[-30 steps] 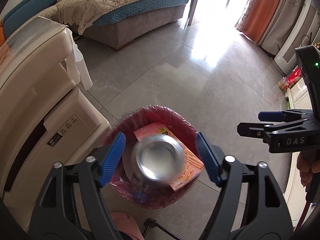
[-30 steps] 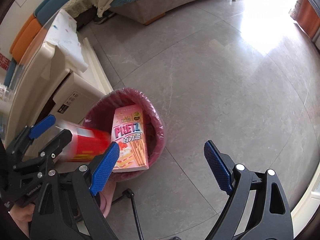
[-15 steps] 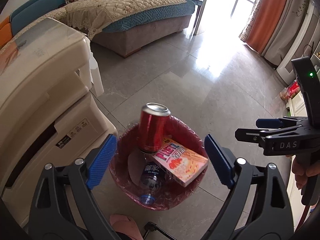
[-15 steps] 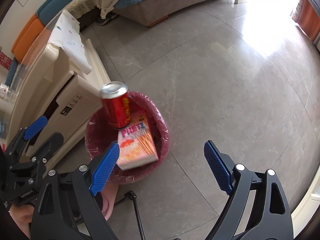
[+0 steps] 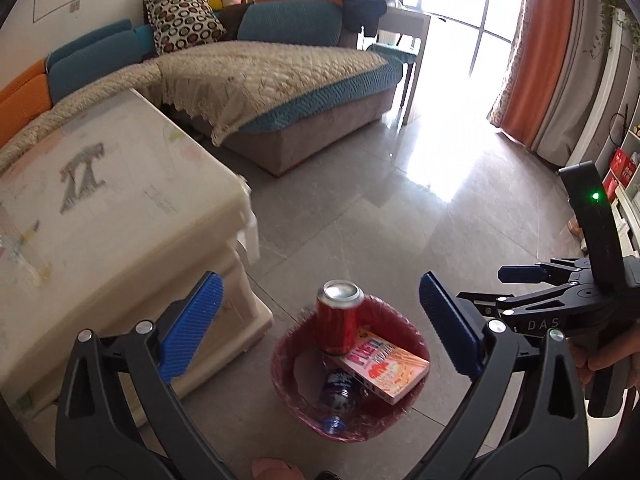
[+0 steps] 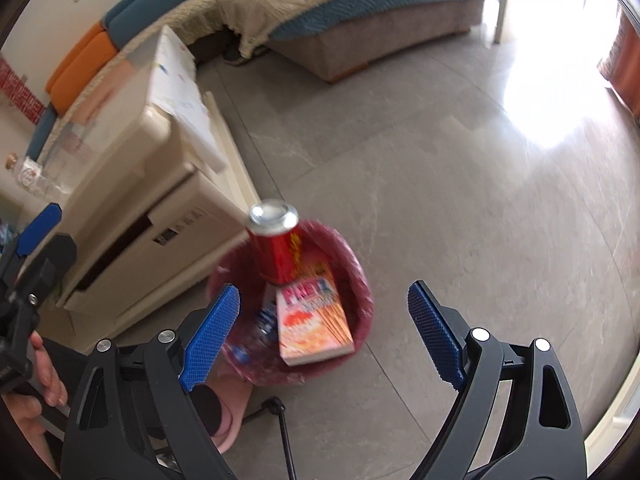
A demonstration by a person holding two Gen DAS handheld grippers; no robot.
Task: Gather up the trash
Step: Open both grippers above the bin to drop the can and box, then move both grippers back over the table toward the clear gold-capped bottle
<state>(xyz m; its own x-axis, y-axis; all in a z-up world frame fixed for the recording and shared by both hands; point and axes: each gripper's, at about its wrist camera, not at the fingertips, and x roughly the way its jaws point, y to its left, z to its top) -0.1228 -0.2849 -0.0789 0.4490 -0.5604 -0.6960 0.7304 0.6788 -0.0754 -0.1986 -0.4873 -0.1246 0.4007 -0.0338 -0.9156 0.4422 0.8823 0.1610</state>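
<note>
Holding one can (image 5: 339, 322), one box (image 5: 384, 366), one bottle (image 5: 338, 394), bin (image 5: 280, 376), both grippers' fingers (image 5: 191, 330) spread, empty.

Glossy metal can (image 5: 339, 322), polished stone floor (image 5: 380, 216)

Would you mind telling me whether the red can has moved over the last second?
Yes. The red can was between the left hand-held gripper fingers; it now stands upright in the red bin, against the Pretz box.

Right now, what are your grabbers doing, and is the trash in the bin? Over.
Left gripper open, holding nothing. Right gripper open, holding nothing. Red can upright in the red-lined bin, with Pretz box and plastic bottle. Nothing blocking the bin.
</note>
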